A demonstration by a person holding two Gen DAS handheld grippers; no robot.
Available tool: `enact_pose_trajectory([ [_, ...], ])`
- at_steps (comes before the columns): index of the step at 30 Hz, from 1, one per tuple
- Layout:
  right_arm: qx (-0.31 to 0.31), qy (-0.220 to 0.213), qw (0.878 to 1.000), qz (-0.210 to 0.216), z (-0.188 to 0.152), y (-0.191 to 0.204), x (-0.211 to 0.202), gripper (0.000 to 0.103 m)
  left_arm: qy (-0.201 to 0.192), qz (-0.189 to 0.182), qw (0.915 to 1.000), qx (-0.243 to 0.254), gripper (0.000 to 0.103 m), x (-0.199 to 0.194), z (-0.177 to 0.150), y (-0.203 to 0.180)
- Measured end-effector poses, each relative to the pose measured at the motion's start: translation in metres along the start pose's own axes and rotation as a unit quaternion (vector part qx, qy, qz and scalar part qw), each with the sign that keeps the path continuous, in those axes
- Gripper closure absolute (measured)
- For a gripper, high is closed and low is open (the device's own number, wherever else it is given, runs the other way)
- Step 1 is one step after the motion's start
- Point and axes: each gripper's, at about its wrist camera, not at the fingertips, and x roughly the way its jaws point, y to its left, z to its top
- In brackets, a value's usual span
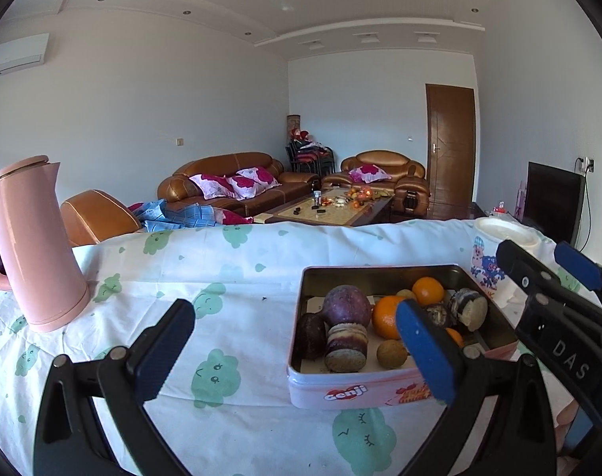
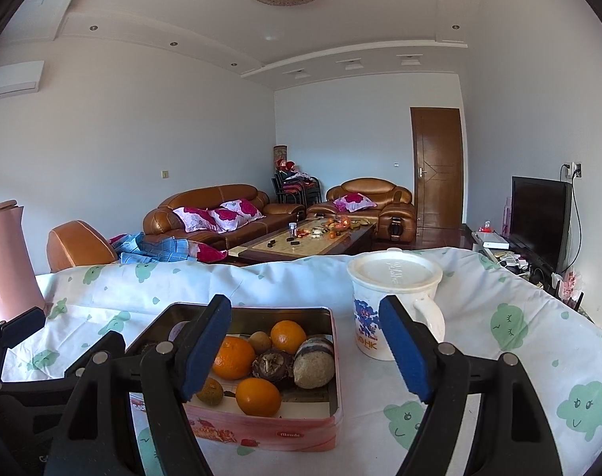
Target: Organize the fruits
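A pink rectangular tin (image 1: 340,392) (image 2: 261,428) stands open on the cloth-covered table. It holds three oranges (image 2: 233,357), a round purple fruit (image 1: 346,305), small brown fruits (image 1: 391,354) and several dark cut pieces (image 2: 313,363). My left gripper (image 1: 295,313) is open in front of the tin's near left corner, with nothing between its fingers. My right gripper (image 2: 305,309) is open too and hovers just short of the tin's right half, empty. Each gripper shows at the edge of the other's view: the right one (image 1: 539,256), the left one (image 2: 23,325).
A white lidded mug (image 2: 396,297) (image 1: 495,254) stands just right of the tin. A tall pink jug (image 1: 31,246) (image 2: 7,261) stands at the table's far left. The white cloth with green clouds (image 1: 221,277) covers the table. Sofas, a coffee table and a television lie beyond.
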Motion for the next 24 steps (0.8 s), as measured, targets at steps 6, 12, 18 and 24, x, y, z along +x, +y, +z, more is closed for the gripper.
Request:
enact_pose_trajectory([
  [6,-0.005,-0.019,1.0,0.001,-0.002,0.004,-0.02,0.025,-0.017,0.002,0.9997,-0.015,0.0,-0.018,-0.005,0.011],
  [12,-0.007,-0.036,0.999,-0.001,-0.003,0.009,-0.035,0.025,-0.024,-0.001,0.9997,-0.01,0.0,-0.028,-0.006,0.012],
  [18,-0.015,-0.065,0.998,-0.012,-0.003,0.014,-0.047,0.018,-0.025,0.005,0.9996,-0.01,0.0,-0.03,-0.007,0.012],
  [24,-0.01,-0.066,0.998,-0.012,-0.003,0.012,-0.046,0.018,-0.025,0.006,0.9996,-0.01,0.0,-0.029,-0.007,0.012],
])
